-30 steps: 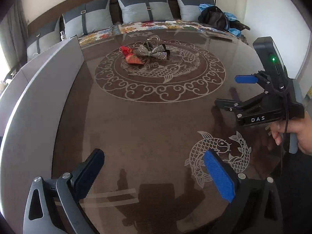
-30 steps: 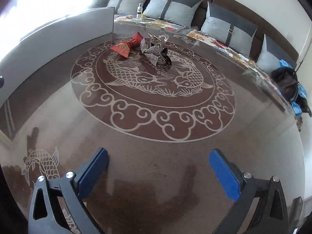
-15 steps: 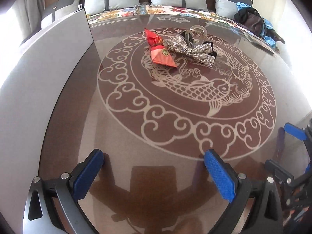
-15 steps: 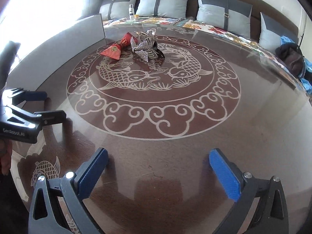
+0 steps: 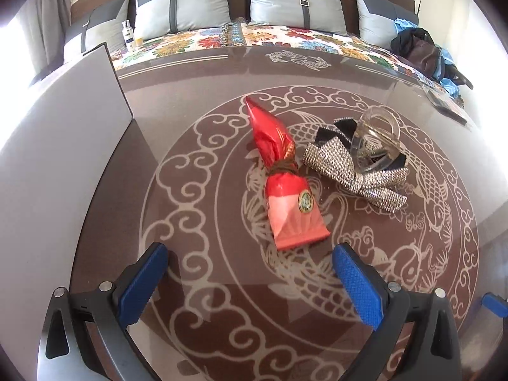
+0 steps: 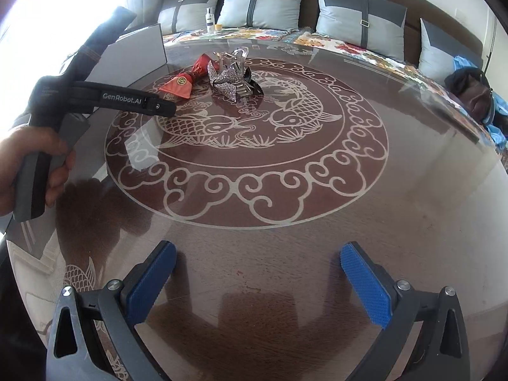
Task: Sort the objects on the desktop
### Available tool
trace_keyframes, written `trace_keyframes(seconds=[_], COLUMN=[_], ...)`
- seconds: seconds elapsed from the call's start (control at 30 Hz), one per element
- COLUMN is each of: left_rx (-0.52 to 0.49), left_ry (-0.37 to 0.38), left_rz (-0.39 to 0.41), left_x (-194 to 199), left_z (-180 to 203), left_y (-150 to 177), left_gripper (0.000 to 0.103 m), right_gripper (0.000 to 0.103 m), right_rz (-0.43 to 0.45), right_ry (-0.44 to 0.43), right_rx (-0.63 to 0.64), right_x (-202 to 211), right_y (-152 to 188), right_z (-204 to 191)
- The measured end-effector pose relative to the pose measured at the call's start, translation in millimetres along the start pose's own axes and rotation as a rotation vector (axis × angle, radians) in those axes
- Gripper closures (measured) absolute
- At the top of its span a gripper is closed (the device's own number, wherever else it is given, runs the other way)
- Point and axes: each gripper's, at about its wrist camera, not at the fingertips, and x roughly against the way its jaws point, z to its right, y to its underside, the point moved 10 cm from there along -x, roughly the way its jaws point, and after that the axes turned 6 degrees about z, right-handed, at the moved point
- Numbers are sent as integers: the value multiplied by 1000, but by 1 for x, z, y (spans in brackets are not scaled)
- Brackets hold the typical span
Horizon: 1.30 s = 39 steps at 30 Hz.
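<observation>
A red wrapped packet [image 5: 284, 174] tied with brown cord lies on the round patterned table [image 5: 197, 285]. Beside it on the right lie a sparkly silver bow hair clip [image 5: 355, 171] and a clear claw hair clip [image 5: 377, 139] resting on it. My left gripper [image 5: 250, 281] is open and empty, just short of the packet's near end. My right gripper [image 6: 258, 281] is open and empty over the near part of the table, far from the packet [image 6: 182, 81] and the clips [image 6: 231, 76]. The left gripper's body shows at the left of the right wrist view [image 6: 104, 98].
A grey panel [image 5: 57, 133] stands along the table's left side. A sofa with grey cushions [image 5: 285, 3] and a floral cover runs behind the table. A small bottle [image 5: 128, 35] and a dark bag [image 5: 419, 50] sit on the sofa.
My left gripper has moved forward across the table to the red packet and clips, which now fill its view. The right gripper has stayed almost still; the left gripper's body now shows larger.
</observation>
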Motion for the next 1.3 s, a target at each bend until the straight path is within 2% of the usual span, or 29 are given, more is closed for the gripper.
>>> trace_keyframes(seconds=[0.13, 0.23, 0.27, 0.33, 0.37, 0.57, 0.83, 0.9, 0.97, 1.0, 1.03, 1.07, 1.17, 1.3], left_rx=[-11, -34, -34, -31, -30, -71, -3, -6, -28, -36, -29, -11, 11, 6], left_ry=[8, 17, 17, 15, 14, 4, 23, 22, 16, 1, -13, -11, -4, -5], left_rz=[-6, -66, -64, -38, -35, 6, 35, 42, 50, 48, 41, 22, 15, 15], left_x=[-16, -27, -27, -24, -23, -2, 64, 75, 81, 81, 80, 77, 73, 71], left_z=[2, 2, 2, 0, -1, -8, -31, -33, -33, -34, -38, -41, -43, -41], left_y=[-21, -35, -39, -47, -48, -24, 57, 71, 80, 83, 86, 89, 89, 89], left_gripper=[0, 2, 8, 49, 54, 58, 58, 57, 49, 34, 13, 6, 0, 0], right_gripper=[0, 0, 0, 0, 0, 0, 0, 0, 0, 0, 0, 0, 0, 0], right_rz=[0, 0, 0, 0, 0, 0, 0, 0, 0, 0, 0, -1, 0, 0], right_ry=[0, 0, 0, 1, 4, 12, 12, 12, 12, 12, 12, 12, 12, 12], right_rx=[0, 0, 0, 0, -3, -12, -12, -12, -12, -12, -12, -12, -12, -12], right_x=[0, 0, 0, 0, 0, 1, 1, 1, 1, 1, 1, 1, 1, 1], right_y=[0, 0, 0, 0, 0, -1, 0, 0, 0, 0, -1, -1, -1, -1], right_z=[0, 0, 0, 0, 1, 3, 3, 3, 4, 3, 3, 4, 4, 3])
